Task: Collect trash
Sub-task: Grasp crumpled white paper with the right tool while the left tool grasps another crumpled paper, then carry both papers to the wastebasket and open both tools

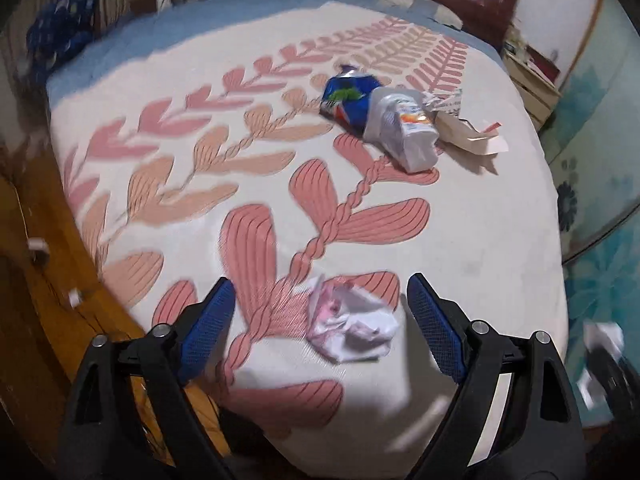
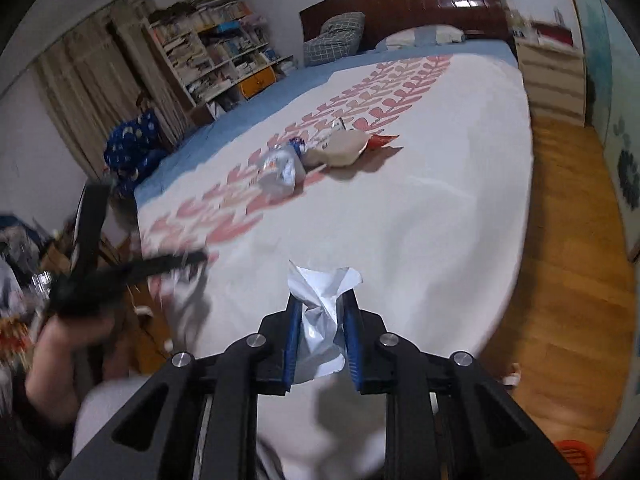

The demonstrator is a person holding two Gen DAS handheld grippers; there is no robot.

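Trash near left claw: crumpled pink-and-white paper point(image 1: 350, 322) lies on the bed point(image 1: 480, 220), between the spread fingers, nearer the right one.
Left claw point(image 1: 320, 300): open, holding nothing, low over the bed's near edge.
Trash pile: blue wrapper point(image 1: 346, 94), white plastic bag point(image 1: 404, 132) and folded paper point(image 1: 472, 132) touch in a row, at 1 o'clock from the left claw, well apart from it.
Right claw point(image 2: 321, 316): closed on a crumpled white wrapper point(image 2: 322, 300).

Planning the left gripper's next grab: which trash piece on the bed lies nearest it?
The crumpled white-pink tissue, lying between the open left gripper fingers; the blue wrapper and plastic bag lie far up the bed.
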